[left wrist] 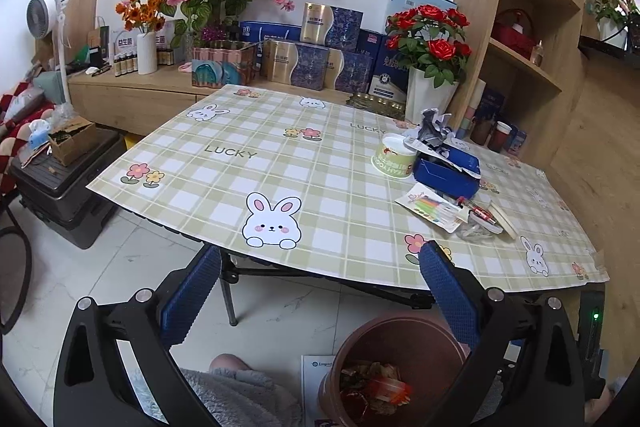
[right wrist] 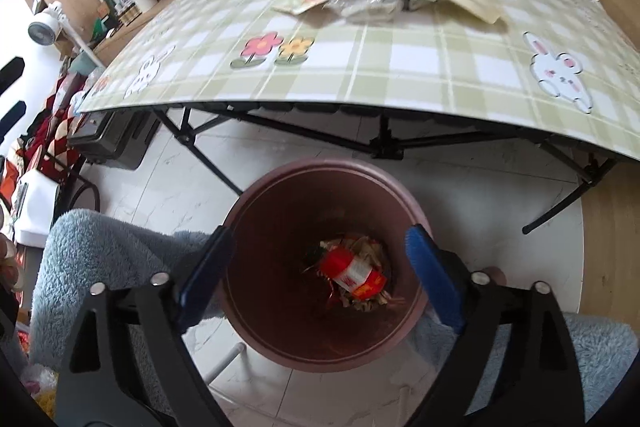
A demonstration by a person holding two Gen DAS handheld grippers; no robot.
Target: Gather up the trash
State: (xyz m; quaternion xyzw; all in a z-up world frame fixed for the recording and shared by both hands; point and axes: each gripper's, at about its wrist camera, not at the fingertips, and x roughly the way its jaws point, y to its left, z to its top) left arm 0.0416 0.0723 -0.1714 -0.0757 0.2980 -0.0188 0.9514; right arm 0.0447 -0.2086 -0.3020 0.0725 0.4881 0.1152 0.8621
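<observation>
The folding table (left wrist: 256, 163), under a green checked cloth, carries the remaining trash (left wrist: 444, 171) clustered at its right side. Below the table's near edge stands the brown bin (right wrist: 320, 195), a red wrapper (right wrist: 352, 273) among scraps at its bottom. The right gripper (right wrist: 320, 259) hangs over the bin, jaws spread wide, empty. The left gripper (left wrist: 320, 267) is also wide apart and empty.

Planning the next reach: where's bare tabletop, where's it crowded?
Free: the table from the front edge and the large bunny print back to the boxes along the wall. Crowded: the right side, around the yogurt cup, blue box and pen pack.
</observation>
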